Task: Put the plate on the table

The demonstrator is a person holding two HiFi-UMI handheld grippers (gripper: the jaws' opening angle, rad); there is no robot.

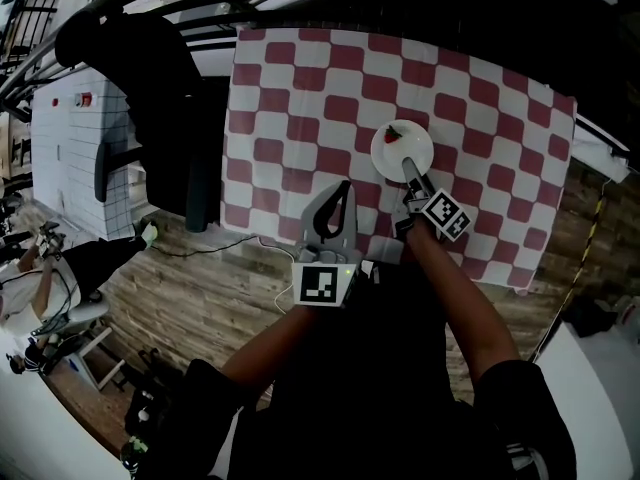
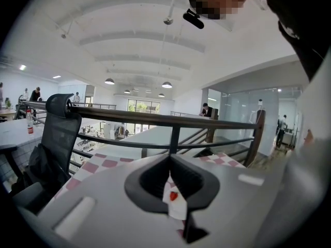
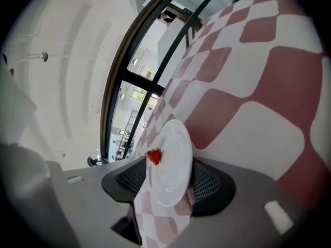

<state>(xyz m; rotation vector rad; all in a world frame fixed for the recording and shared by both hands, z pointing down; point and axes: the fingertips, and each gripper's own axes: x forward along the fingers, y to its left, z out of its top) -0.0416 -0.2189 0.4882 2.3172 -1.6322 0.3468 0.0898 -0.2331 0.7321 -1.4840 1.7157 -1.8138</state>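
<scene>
Checkered tablecloth [image 1: 300,88] bears the white plate [image 1: 402,151] — right gripper [image 1: 410,171] gapes wide at its rim, left gripper [image 1: 345,188] closed, empty.

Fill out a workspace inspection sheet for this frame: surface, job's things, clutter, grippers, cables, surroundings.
Surface: table under a red-and-white checked cloth, lying flat.
Job's things: round white plate resting on the cloth, with a small red strawberry-like piece on it.
Clutter: nothing seen.
Grippers: left gripper shut and empty, over the cloth's near edge; right gripper open, its jaws either side of the plate's rim.
Cables: thin cable on the wooden floor.
Surroundings: black office chair beside the table; dark railing beyond.
</scene>
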